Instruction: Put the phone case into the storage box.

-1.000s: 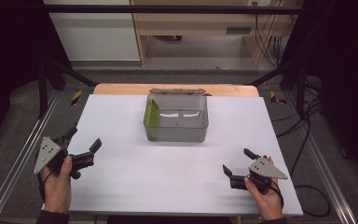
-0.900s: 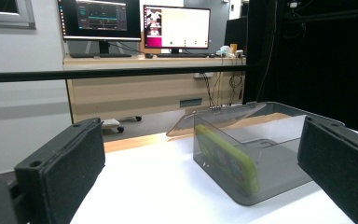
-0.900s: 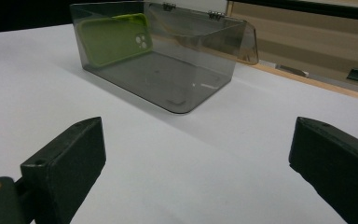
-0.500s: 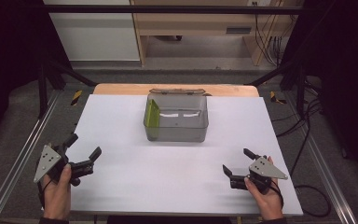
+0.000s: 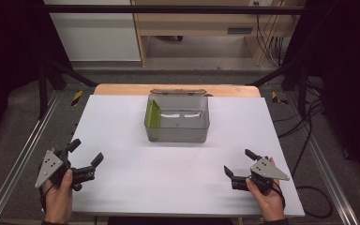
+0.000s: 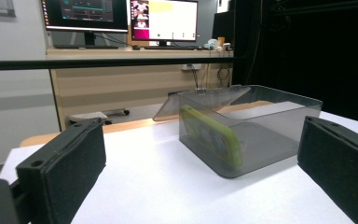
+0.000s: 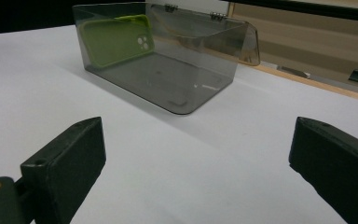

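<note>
White table (image 5: 122, 122), smoky clear box (image 5: 178, 123) placed centre-far.
Green phone case (image 5: 153, 117) is stood at box's left end, nearer left hand-held gripper (image 5: 85, 159); both hand-held grippers, right (image 5: 236, 164) included, are held wide, empty.

A phone case (image 5: 153, 116) leans against the left wall inside the box (image 5: 201, 133) mid-table (image 5: 122, 122), toward its far edge.

Monitor screens (image 6: 121, 18), perhaps with text, too blurred to read

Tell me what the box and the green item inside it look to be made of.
The box looks like smoky translucent hard plastic, glossy: the table shows through its walls. The phone case seems matte lime-green silicone or soft plastic, judging by its dull surface and camera cutouts.
</note>
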